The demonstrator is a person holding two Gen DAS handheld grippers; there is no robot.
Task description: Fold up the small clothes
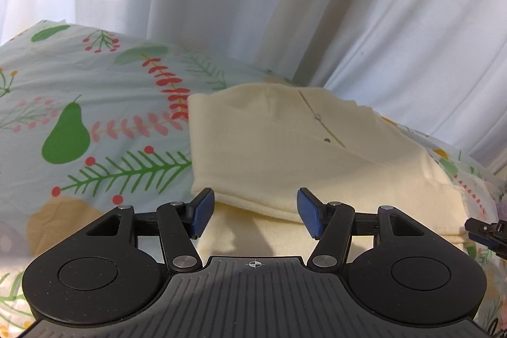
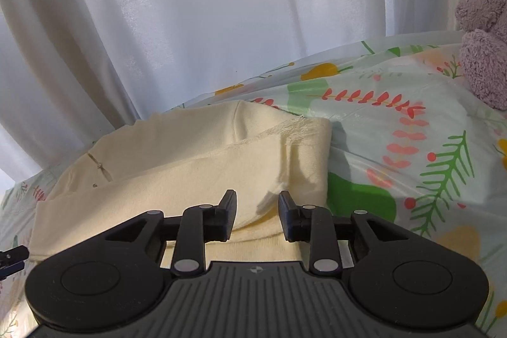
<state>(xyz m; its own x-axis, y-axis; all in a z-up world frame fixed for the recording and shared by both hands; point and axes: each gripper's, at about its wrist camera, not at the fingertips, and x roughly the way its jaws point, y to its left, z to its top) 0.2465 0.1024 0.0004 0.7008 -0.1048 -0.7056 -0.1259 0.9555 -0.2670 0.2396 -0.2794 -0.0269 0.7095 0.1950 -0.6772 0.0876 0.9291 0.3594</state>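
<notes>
A cream garment [image 1: 285, 148], folded over itself, lies on a floral bed sheet [image 1: 95, 116]; a thin dark seam with small snaps runs across its upper layer. My left gripper [image 1: 255, 213] hovers at the near folded edge, blue pads apart, with no cloth pinched between them. In the right wrist view the same garment [image 2: 190, 173] shows a frayed hem at its right end. My right gripper [image 2: 257, 217] stands open over the garment's near right corner. A small raised peak of cloth sits between its fingers, and the pads are clear of it. Each gripper's tip shows at the edge of the other's view.
White curtains [image 2: 190, 21] hang close behind the bed. A purple plush toy [image 2: 484, 53] rests on the sheet [image 2: 412, 148] at the far right. Bare floral sheet extends to the left and right of the garment.
</notes>
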